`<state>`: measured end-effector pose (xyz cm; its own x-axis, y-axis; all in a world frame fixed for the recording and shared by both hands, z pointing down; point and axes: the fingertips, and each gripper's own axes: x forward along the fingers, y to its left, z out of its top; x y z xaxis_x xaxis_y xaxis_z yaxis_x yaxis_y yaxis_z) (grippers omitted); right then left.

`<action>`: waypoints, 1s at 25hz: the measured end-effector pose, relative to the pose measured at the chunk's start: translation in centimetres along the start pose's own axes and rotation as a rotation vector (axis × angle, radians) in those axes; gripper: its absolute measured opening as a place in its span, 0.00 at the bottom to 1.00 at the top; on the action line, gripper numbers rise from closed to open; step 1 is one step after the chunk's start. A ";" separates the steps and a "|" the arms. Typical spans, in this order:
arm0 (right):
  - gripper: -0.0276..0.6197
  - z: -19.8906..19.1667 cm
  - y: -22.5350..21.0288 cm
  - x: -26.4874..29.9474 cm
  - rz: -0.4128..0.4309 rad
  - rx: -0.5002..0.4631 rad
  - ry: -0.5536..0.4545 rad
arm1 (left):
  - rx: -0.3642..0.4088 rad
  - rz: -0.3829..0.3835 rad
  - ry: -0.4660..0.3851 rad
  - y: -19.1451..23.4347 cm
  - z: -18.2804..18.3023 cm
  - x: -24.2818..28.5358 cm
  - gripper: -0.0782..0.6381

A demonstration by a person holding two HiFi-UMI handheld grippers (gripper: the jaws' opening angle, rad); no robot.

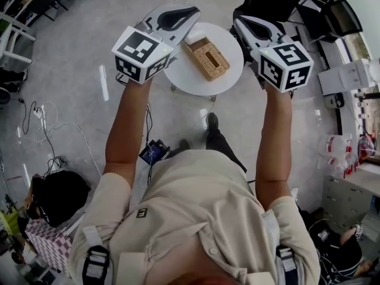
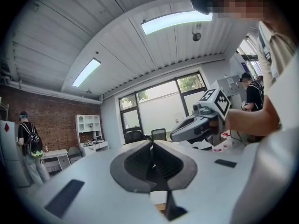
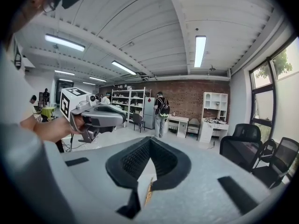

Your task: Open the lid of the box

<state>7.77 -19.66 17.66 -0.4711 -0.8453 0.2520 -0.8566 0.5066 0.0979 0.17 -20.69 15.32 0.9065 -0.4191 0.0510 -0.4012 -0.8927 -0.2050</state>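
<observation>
Over the left rim of the round table [image 1: 228, 79] hangs the left gripper [image 1: 195, 10], jaw tips touching and holding nothing. Its own view adds a brick wall [image 2: 46, 120] and a person with a backpack [image 2: 29, 146]. The box [image 1: 206, 57], tan and woven with its slotted top in place, lies on the table between the grippers. The right gripper [image 1: 237, 20] is likewise pinched together and empty. The head view shows the whole box, but the right gripper view catches only a sliver of weave [image 3: 148, 192] below the jaws.

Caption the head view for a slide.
Jaws shut, the left gripper and right gripper hang above the woven box on a round table.
</observation>
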 end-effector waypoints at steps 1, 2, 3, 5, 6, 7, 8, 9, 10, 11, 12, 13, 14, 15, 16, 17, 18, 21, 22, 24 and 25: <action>0.03 0.1 0.0 0.6 0.011 -0.002 0.000 | -0.002 0.010 0.006 0.5 -0.3 -0.1 0.13; 0.03 0.0 -0.2 1.3 0.024 -0.004 0.001 | -0.006 0.020 0.011 1.0 -0.6 0.0 0.13; 0.03 -0.1 -0.6 1.9 0.035 -0.005 0.004 | -0.011 0.029 0.016 1.4 -1.0 0.4 0.13; 0.03 -0.5 -1.5 3.0 0.054 -0.006 0.009 | -0.019 0.041 0.024 2.2 -1.7 1.3 0.13; 0.03 -0.6 -2.0 3.6 0.062 -0.006 0.011 | -0.021 0.045 0.026 2.6 -2.0 1.7 0.13; 0.03 -0.8 -2.4 4.1 0.071 -0.008 0.014 | -0.025 0.050 0.028 3.0 -2.3 2.1 0.13; 0.03 -1.0 -2.7 4.7 0.080 -0.009 0.017 | -0.030 0.058 0.029 3.3 -2.6 2.4 0.13; 0.03 -1.2 -3.0 5.2 0.089 -0.011 0.021 | -0.038 0.066 0.031 3.7 -2.9 2.6 0.13; 0.03 -1.4 -3.3 5.7 0.098 -0.011 0.025 | -0.045 0.074 0.035 4.1 -3.3 2.8 0.13; 0.03 -1.5 -3.7 6.2 0.106 -0.010 0.028 | -0.051 0.080 0.040 4.4 -3.8 3.0 0.13; 0.03 -1.8 -4.1 6.7 0.112 -0.007 0.030 | -0.056 0.085 0.047 4.7 -4.2 3.4 0.13; 0.03 -2.1 -4.5 7.1 0.118 -0.004 0.033 | -0.061 0.090 0.053 5.0 -4.7 3.7 0.13; 0.03 -2.4 -4.8 7.5 0.124 0.000 0.036 | -0.066 0.095 0.059 5.2 -5.1 4.0 0.13; 0.03 -2.7 -5.2 7.8 0.130 0.003 0.039 | -0.071 0.100 0.065 5.4 -5.5 4.4 0.13; 0.03 -3.0 -5.5 8.1 0.135 0.006 0.042 | -0.075 0.104 0.070 5.5 -5.9 4.7 0.13; 0.03 -3.3 -5.7 8.3 0.141 0.009 0.044 | -0.078 0.107 0.076 5.6 -6.2 5.0 0.13; 0.03 -3.5 -6.0 8.4 0.145 0.013 0.046 | -0.081 0.110 0.082 5.6 -6.4 5.2 0.13; 0.03 -4.3 -6.7 9.1 0.157 0.022 0.051 | -0.088 0.117 0.098 5.8 -7.3 6.0 0.13; 0.03 -4.6 -6.9 9.3 0.161 0.025 0.053 | -0.091 0.119 0.102 5.9 -7.7 6.3 0.13; 0.03 -5.4 -7.6 9.7 0.165 0.033 0.059 | -0.097 0.122 0.112 6.0 -8.4 6.9 0.13; 0.03 -5.8 -7.9 9.9 0.167 0.037 0.063 | -0.101 0.122 0.117 6.1 -8.8 7.2 0.13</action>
<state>11.06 -31.07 24.96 -0.5941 -0.7373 0.3217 -0.7755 0.6312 0.0142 3.11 -30.58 23.07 0.8311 -0.5365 0.1462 -0.5239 -0.8436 -0.1175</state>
